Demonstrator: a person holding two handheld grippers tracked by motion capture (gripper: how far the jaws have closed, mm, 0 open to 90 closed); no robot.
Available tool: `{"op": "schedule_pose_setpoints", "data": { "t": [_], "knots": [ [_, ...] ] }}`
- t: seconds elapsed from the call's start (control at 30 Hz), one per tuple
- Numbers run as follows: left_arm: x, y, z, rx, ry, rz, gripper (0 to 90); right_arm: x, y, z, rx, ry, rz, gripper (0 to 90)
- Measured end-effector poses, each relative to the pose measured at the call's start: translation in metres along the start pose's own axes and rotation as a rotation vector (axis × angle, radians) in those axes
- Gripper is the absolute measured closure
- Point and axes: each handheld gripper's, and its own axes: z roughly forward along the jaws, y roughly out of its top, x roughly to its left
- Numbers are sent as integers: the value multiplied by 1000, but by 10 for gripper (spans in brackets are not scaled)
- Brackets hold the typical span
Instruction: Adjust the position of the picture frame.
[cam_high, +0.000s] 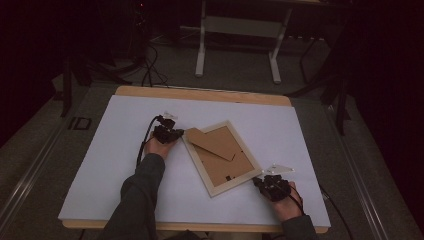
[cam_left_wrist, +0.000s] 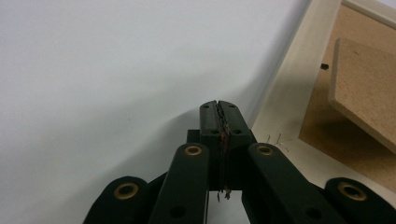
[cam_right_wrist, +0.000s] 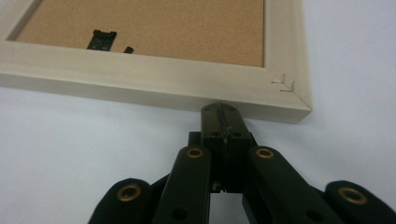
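Note:
A pale wooden picture frame (cam_high: 216, 186) lies face down and askew on the white table top (cam_high: 125, 125), its brown backing board (cam_high: 220, 165) up and a brown easel stand (cam_high: 212, 142) folded across it. My left gripper (cam_high: 179, 133) rests at the frame's upper left corner (cam_left_wrist: 299, 79), jaws pressed together with nothing between them (cam_left_wrist: 219, 112). My right gripper (cam_high: 257, 181) sits at the frame's lower right corner (cam_right_wrist: 285, 93), its shut tips (cam_right_wrist: 220, 112) up against the frame's outer edge. A small black hanger clip (cam_right_wrist: 102, 39) is fixed on the backing.
The white sheet covers a wooden table (cam_high: 200, 93). Beyond its far edge stand the white legs of another table (cam_high: 237, 45) and cables (cam_high: 150, 70) on a dim floor. A cable (cam_high: 145, 142) trails from the left gripper over the sheet.

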Motion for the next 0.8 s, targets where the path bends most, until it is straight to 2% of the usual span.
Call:
{"op": "schedule_pose_setpoints", "data": {
  "t": [0.23,0.4,0.47,0.63,0.8],
  "knots": [
    [-3,-7,-6,-5,-13,0,900,-7,2,1,1,5,26,900],
    [-6,-15,-10,-5,-50,-3,900,-13,2,2,-4,5,47,899],
    [-8,-17,-12,-4,-59,3,900,-15,2,2,-8,3,54,899],
    [-16,-21,-18,13,-50,51,900,-19,4,4,-6,-9,68,899],
    [-21,-27,-22,9,-70,59,900,-23,6,5,-9,-19,72,900]
  ]
}}
